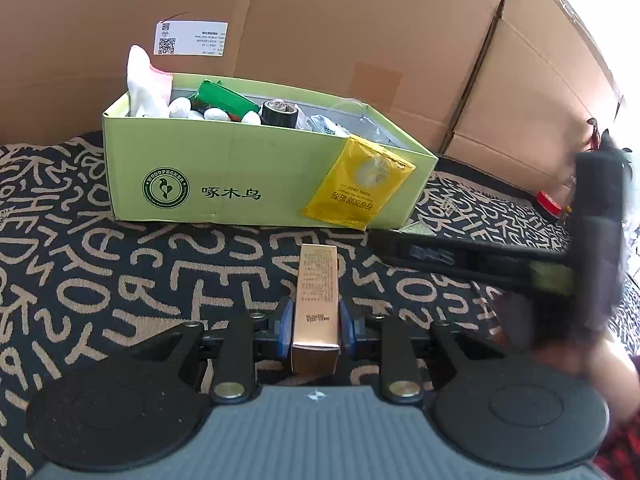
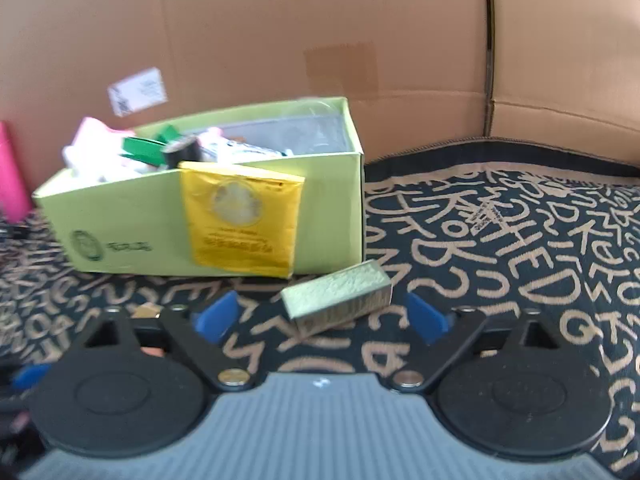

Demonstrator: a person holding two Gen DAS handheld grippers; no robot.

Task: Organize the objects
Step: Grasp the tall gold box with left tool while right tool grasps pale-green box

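Looks like mid-pickup on the sorting job: left claw (image 1: 316, 322) clamped on the slim gold carton (image 1: 317, 292), just in front of the green box (image 1: 224, 176) and pointing at its front wall. Right claw (image 2: 320, 316) spread wide, gripping nothing, hovering around the small gold box (image 2: 338, 294) lying off the green box's right front corner. Next up, probably: lift the carton over the front rim and drop it in. Watch the yellow sachet (image 1: 360, 182) draped over that rim. Pretty crammed at the left end inside, roomier toward the right. Cardboard wall (image 1: 360, 32) tight behind, plenty of open patterned cloth (image 1: 120, 280) in front.
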